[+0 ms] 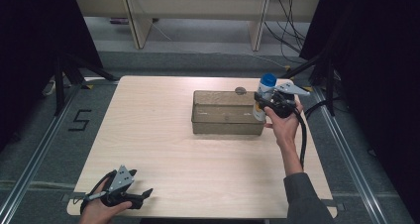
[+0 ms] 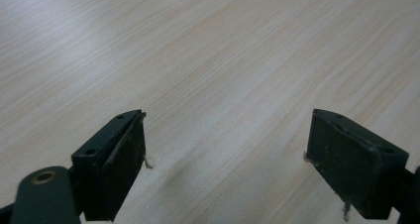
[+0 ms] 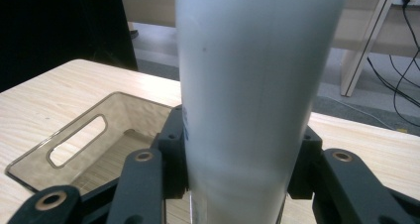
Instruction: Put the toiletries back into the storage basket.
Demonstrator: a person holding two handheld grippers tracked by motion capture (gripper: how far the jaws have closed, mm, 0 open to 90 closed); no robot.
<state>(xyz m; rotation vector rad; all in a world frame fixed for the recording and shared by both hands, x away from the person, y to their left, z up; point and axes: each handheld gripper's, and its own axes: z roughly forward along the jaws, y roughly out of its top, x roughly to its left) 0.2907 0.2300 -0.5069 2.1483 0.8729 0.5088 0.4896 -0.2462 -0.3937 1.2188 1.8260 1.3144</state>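
Nearest to the person, the left gripper [image 1: 141, 196] rested on the front edge of the wooden table [image 1: 163, 149], its jaws released and wide apart over bare wood. Further away, the right gripper [image 1: 262, 106] was clenched on a white bottle [image 1: 263, 97] with a blue cap [image 1: 268, 79], held upright just at the right end of the transparent box [image 1: 225, 126]. A small round thing [image 1: 240, 90] lay behind the box wall. Behind the table stood desk legs [image 1: 258, 28] and cables [image 1: 289, 26].
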